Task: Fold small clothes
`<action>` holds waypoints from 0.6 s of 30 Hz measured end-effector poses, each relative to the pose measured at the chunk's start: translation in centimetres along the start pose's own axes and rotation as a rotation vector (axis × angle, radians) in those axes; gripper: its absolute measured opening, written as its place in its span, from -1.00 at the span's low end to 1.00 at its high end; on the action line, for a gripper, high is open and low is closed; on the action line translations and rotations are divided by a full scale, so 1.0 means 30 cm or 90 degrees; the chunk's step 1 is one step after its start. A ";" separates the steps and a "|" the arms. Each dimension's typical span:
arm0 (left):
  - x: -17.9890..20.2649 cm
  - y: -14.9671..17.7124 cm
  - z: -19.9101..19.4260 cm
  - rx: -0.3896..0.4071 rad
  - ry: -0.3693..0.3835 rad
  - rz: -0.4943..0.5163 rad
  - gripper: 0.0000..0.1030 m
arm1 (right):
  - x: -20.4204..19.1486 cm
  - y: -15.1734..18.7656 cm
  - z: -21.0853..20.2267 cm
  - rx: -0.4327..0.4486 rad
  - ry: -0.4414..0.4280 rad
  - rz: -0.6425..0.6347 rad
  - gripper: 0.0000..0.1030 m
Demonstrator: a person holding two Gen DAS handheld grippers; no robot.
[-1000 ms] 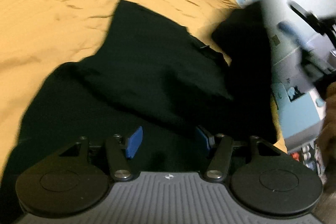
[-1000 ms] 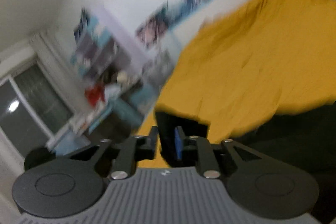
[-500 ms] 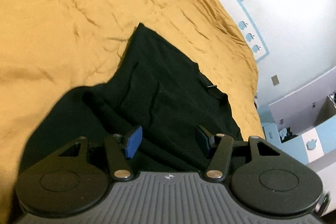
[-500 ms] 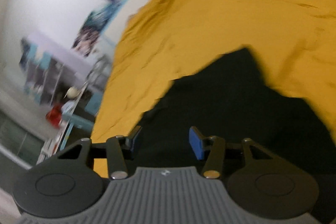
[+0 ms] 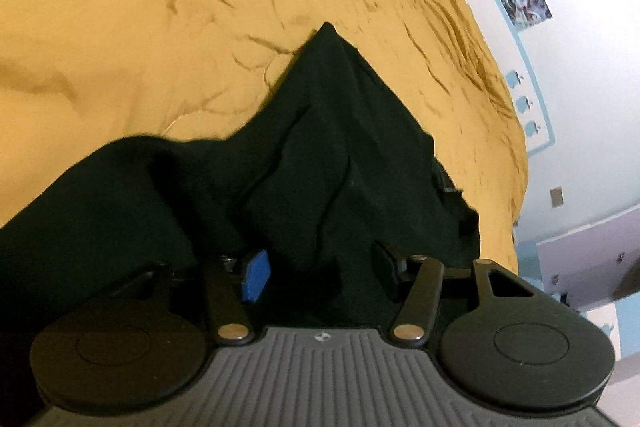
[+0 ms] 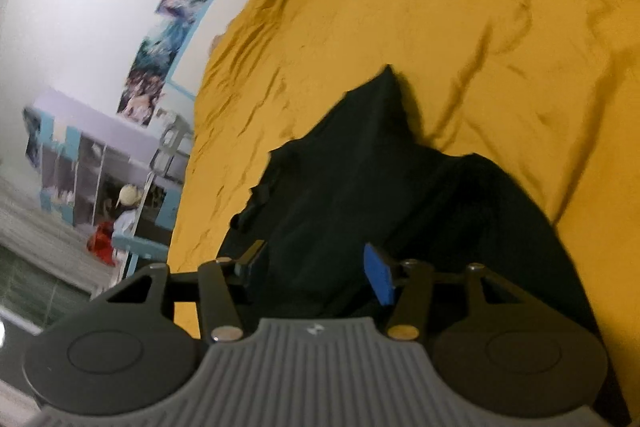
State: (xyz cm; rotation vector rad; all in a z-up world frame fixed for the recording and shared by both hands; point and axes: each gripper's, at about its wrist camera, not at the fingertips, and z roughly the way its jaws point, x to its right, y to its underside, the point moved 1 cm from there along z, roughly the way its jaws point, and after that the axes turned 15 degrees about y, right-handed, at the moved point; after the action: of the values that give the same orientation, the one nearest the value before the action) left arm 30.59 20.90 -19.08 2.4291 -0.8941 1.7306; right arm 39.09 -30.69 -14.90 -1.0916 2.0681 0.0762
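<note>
Left wrist view: your left gripper hangs low over the black fabric garment, which lies crumpled on the mustard-yellow bedspread, its far end drawn to a point and a raised fold running toward the camera. The jaws stand spread, having just narrowed a little; dark cloth fills the gap between them, but neither the blue-faced finger pad nor its partner visibly presses on it, so nothing is pinched. The gripper points forward and downward along the garment's length, which suits a pickup of the near hem. In the right wrist view, your right gripper sits above the same garment near its other side edge, likewise angled down, with the bedspread beyond and a shelf unit against the wall to the side. Its jaws have just been widening and now stand apart; cloth lies beneath and between them, yet the blue finger pad shows no contact that can be confirmed. The paired placement, one gripper at each near edge, reads as preparation for a symmetrical grasp so the garment can be lifted or drawn flat before a fold. The fold itself appears not yet begun, since the cloth is bunched and uneven.
</note>
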 end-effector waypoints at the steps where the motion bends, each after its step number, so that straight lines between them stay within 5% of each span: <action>1: 0.006 -0.004 0.008 0.005 0.012 0.002 -0.06 | 0.025 -0.005 0.010 -0.007 0.001 0.026 -0.04; 2: 0.006 -0.002 0.007 0.012 0.023 0.009 -0.66 | 0.043 -0.009 0.021 -0.012 0.003 0.048 -0.04; 3: 0.011 -0.001 0.006 0.018 0.026 0.021 -0.79 | 0.072 -0.011 0.017 -0.018 0.002 0.069 -0.04; 10: 0.097 0.018 -0.139 0.107 0.134 0.085 -0.81 | 0.096 -0.015 0.042 -0.012 0.031 0.078 -0.05; 14: 0.073 0.033 -0.139 0.078 0.080 0.102 -0.82 | 0.106 -0.030 0.053 0.014 0.032 0.089 -0.05; 15: 0.037 0.034 -0.115 0.054 0.054 0.086 -0.82 | 0.107 -0.035 0.058 0.028 0.038 0.083 -0.13; 17: -0.012 0.046 -0.089 0.036 0.028 0.055 -0.82 | 0.116 -0.042 0.075 0.036 0.060 0.086 -0.93; 18: -0.021 0.051 -0.091 0.036 0.028 0.048 -0.82 | 0.123 -0.045 0.081 0.032 0.074 0.090 -0.97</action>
State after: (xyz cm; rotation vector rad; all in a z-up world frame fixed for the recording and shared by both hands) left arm 27.40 20.84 -19.03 2.4109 -0.9572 1.8524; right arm 40.33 -33.08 -18.64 -0.9379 2.2377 0.0305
